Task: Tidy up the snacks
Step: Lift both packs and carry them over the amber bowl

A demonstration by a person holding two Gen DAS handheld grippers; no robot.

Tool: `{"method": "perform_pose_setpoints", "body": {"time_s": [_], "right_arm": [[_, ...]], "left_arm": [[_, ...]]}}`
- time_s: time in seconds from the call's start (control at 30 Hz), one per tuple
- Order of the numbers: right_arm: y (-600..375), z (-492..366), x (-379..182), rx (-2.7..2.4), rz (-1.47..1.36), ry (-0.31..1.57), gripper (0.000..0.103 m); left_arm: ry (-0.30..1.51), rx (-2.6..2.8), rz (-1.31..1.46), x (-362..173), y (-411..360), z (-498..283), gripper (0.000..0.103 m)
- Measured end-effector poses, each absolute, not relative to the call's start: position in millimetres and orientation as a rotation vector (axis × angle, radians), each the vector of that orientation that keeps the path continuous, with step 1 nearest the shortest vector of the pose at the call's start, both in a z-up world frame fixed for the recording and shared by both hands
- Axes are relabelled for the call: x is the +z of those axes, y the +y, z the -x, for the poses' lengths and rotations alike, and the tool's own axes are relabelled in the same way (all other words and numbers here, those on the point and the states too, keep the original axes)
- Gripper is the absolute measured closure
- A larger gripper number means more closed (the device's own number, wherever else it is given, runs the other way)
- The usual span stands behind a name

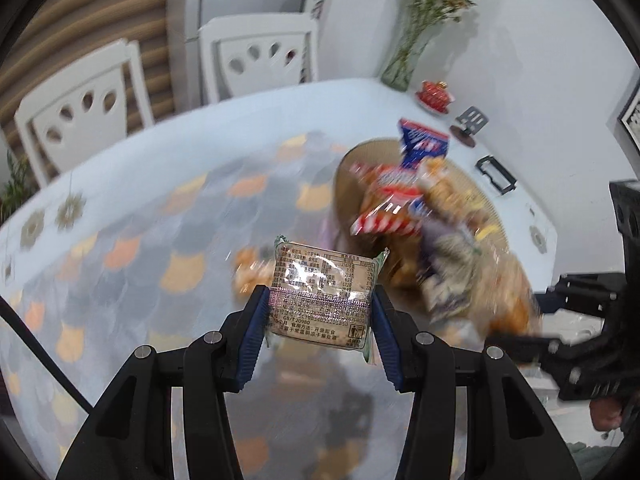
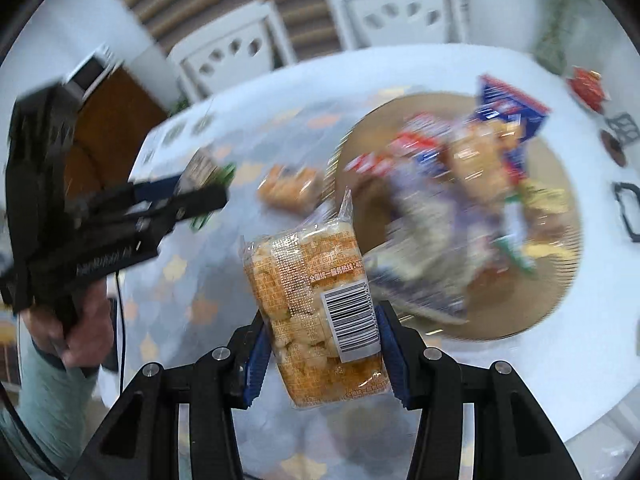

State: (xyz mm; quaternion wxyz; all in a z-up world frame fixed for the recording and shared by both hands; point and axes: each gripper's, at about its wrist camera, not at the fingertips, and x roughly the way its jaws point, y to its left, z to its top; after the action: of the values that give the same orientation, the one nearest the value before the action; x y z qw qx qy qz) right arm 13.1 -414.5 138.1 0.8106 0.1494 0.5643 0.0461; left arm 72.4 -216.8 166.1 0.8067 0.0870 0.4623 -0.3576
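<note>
My left gripper (image 1: 320, 316) is shut on a square beige snack packet (image 1: 320, 280) with green edges and a printed table, held above the patterned tablecloth. My right gripper (image 2: 324, 344) is shut on a clear packet of orange-printed cakes (image 2: 308, 288) with a barcode label, also lifted off the table. A round woven tray (image 2: 552, 300) holds a blurred pile of snack bags (image 2: 460, 200); the same tray (image 1: 356, 160) and snack pile (image 1: 420, 216) show in the left wrist view. A small orange packet (image 2: 288, 188) lies on the cloth left of the tray.
Two white chairs (image 1: 256, 56) stand at the table's far side. A glass vase (image 1: 400, 72), a red dish (image 1: 434, 94), a small black stand (image 1: 470, 124) and a black frame (image 1: 496, 174) sit behind the tray. A hand (image 2: 84, 332) holds the left gripper (image 2: 192, 196).
</note>
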Motion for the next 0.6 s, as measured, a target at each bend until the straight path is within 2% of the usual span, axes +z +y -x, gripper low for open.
{"method": "perform_pose_setpoints", "body": {"time_s": [0.3,0.6], "right_arm": [[-527.2,-13.1,171.9,-0.106,-0.496,1.100,0.055],[-581.5,-21.7,173.4,-0.198,-0.642,1.055,0.055]], "left_arm": [[0.927,-0.843,-0.203,193.6,-282.7,-75.8,0.056],[0.969,-0.889,-0.144,183.5,-318.8,-78.7,0.056]]}}
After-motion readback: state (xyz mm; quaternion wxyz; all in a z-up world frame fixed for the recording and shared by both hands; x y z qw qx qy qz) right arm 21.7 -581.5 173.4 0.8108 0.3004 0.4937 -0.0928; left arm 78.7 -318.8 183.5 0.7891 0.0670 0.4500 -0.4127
